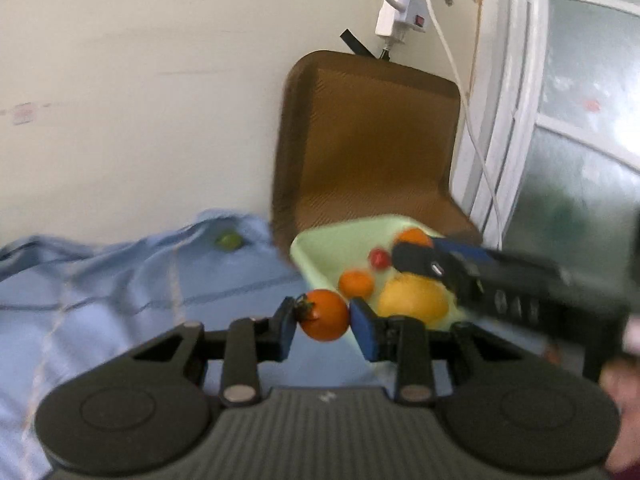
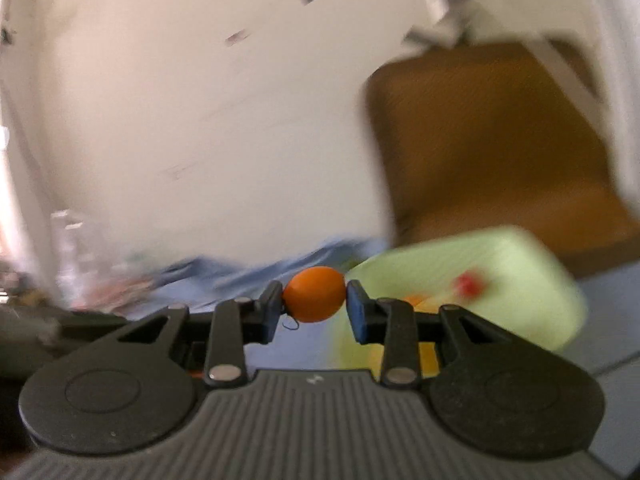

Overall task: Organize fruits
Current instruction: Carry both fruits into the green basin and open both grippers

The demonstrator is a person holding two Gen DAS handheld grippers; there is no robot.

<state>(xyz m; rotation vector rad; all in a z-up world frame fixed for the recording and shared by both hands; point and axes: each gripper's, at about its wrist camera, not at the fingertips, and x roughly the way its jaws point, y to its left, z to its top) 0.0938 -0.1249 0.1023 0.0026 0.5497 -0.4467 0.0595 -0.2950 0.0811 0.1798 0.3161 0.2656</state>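
Note:
My left gripper (image 1: 323, 320) is shut on an orange persimmon-like fruit (image 1: 325, 315) with a dark stem, held just left of a pale green tray (image 1: 316, 244). The tray holds a yellow fruit (image 1: 414, 298), two small oranges (image 1: 356, 283) and a small red fruit (image 1: 379, 258). My right gripper (image 2: 314, 300) is shut on a small orange fruit (image 2: 315, 294), left of the tray (image 2: 520, 264); in the left wrist view it reaches over the tray from the right (image 1: 416, 260). A green fruit (image 1: 229, 241) lies on the blue cloth.
A blue cloth (image 1: 120, 288) covers the surface. A brown chair (image 1: 372, 140) stands behind the tray against a cream wall. A white power strip and cable (image 1: 400, 12) hang above. A window (image 1: 580, 120) is at the right. Blurred clutter (image 2: 72, 272) sits at far left.

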